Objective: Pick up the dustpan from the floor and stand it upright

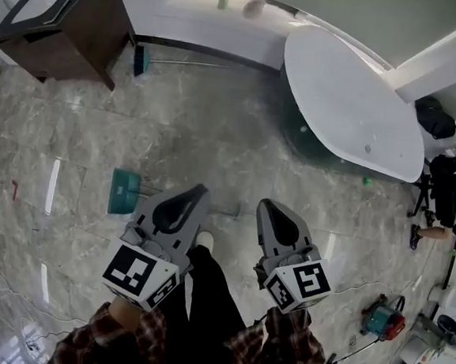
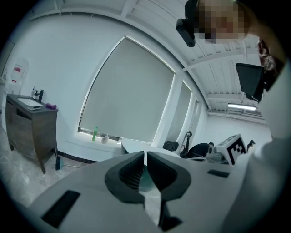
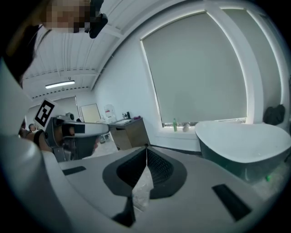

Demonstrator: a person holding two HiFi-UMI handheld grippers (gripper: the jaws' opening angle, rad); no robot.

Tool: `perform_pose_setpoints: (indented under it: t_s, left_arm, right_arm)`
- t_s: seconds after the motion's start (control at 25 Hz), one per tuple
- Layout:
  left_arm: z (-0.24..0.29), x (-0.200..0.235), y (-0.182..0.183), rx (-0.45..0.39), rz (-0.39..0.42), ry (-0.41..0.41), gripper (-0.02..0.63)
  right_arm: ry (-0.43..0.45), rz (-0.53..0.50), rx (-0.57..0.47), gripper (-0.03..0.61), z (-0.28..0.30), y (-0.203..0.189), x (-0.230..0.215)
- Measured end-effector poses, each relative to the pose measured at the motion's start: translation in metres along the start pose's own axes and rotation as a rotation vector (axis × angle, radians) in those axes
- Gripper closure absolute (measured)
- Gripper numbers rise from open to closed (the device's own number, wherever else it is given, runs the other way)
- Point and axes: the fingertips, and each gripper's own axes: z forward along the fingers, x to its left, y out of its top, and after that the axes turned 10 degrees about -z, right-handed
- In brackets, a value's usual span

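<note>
L gripper [image 1: 203, 188] & R gripper [image 1: 265, 203] jaws closed, empty; dustpan [image 1: 123, 192] on floor [image 1: 217, 129].

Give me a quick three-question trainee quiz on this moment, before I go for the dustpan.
1. True or false: the left gripper already holds the dustpan.
2. Pick one. In the head view the dustpan (A) stands upright, (B) lies on the floor to the left of the left gripper's jaws, (C) lies between the two grippers.
3. Short answer: how do the jaws of the right gripper stand, and is anything between them?

Key: 1 false; 2 B; 3 together, with nothing between them.
</note>
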Motion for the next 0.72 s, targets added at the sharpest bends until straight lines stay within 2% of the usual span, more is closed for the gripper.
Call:
perform_pose_setpoints:
  t_s: [0.24, 0.36, 0.72]
  left_arm:
    - [0.047, 0.059, -0.097, 0.056, -0.084, -0.011, 0.584]
    - [0.066, 0.079, -0.159, 0.087, -0.132, -0.017, 0.584]
    - [0.106, 0.147, -0.333, 0.156, -0.135, -0.034, 0.584]
  right_arm:
    - [-0.034, 0.037, 0.172, 0.563, 0.053, -0.157, -0.042]
    - [-0.025, 0.077, 0.257, 0.515, 0.069, -0.249, -0.056]
    - [-0.04, 0.196, 0.493, 0.436, 0.117, -0.532, -0.107]
